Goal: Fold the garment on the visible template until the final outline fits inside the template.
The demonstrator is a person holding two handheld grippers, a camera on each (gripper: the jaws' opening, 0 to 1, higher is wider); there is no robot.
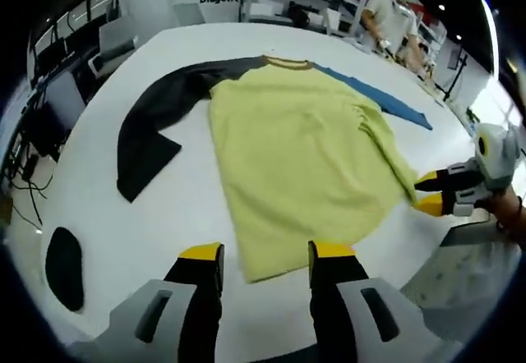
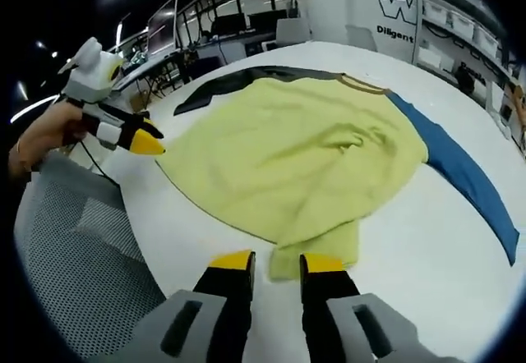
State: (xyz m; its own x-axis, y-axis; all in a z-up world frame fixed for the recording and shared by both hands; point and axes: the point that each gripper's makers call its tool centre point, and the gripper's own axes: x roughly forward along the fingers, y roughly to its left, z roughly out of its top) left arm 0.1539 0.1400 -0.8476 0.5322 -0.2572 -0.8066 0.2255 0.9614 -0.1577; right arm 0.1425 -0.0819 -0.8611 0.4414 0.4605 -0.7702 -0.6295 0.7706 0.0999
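The shirt [image 1: 300, 158] lies flat on the white surface [image 1: 189, 215], sleeves spread. My left gripper [image 1: 265, 255] and right gripper [image 2: 275, 259] both hover at the hem corners, fingers parted, holding nothing. Folding is just starting; next I'd pinch both corners.

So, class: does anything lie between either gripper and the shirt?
Nothing visible does. The left gripper hovers at the shirt's hem, bare table between its jaws. The right gripper is at the opposite hem corner, jaws apart.
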